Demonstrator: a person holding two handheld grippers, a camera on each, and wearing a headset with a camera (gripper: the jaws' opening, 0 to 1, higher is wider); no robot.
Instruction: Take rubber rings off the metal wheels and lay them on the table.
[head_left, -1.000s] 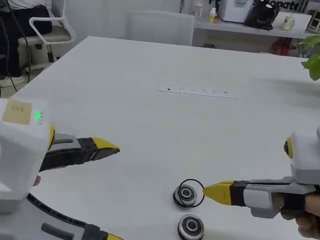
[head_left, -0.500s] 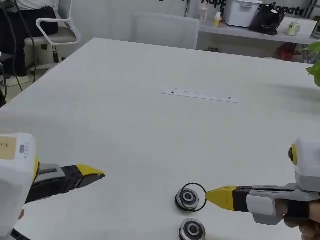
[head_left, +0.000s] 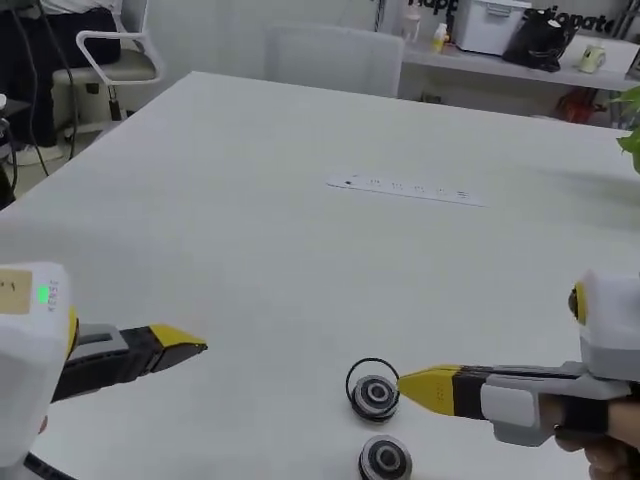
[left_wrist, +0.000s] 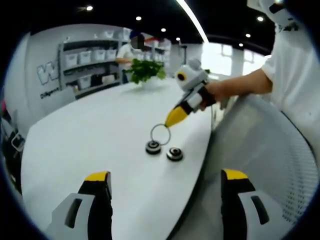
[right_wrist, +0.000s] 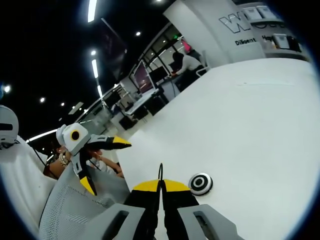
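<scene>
Two metal wheels sit near the table's front edge, one (head_left: 375, 395) behind the other (head_left: 384, 458). My right gripper (head_left: 402, 381) comes in from the right and is shut on a thin black rubber ring (head_left: 371, 368), holding it tilted just above the rear wheel. In the right gripper view the ring (right_wrist: 160, 171) stands edge-on between the closed jaws, with a wheel (right_wrist: 201, 183) beside it. My left gripper (left_wrist: 166, 175) is open and holds nothing, well left of the wheels (left_wrist: 153, 147) (left_wrist: 174, 154). The ring (left_wrist: 160, 134) hangs from the right gripper's tip (left_wrist: 175, 117).
The white table (head_left: 300, 200) has a flat power strip (head_left: 408, 190) set into its middle. A chair (head_left: 330, 60) stands at the far edge, another chair (head_left: 115, 60) at the far left, and a counter with bottles and boxes (head_left: 500, 30) is behind.
The right gripper has lifted the ring off the rear wheel and shifted slightly left. The left gripper has drawn back toward the person.
</scene>
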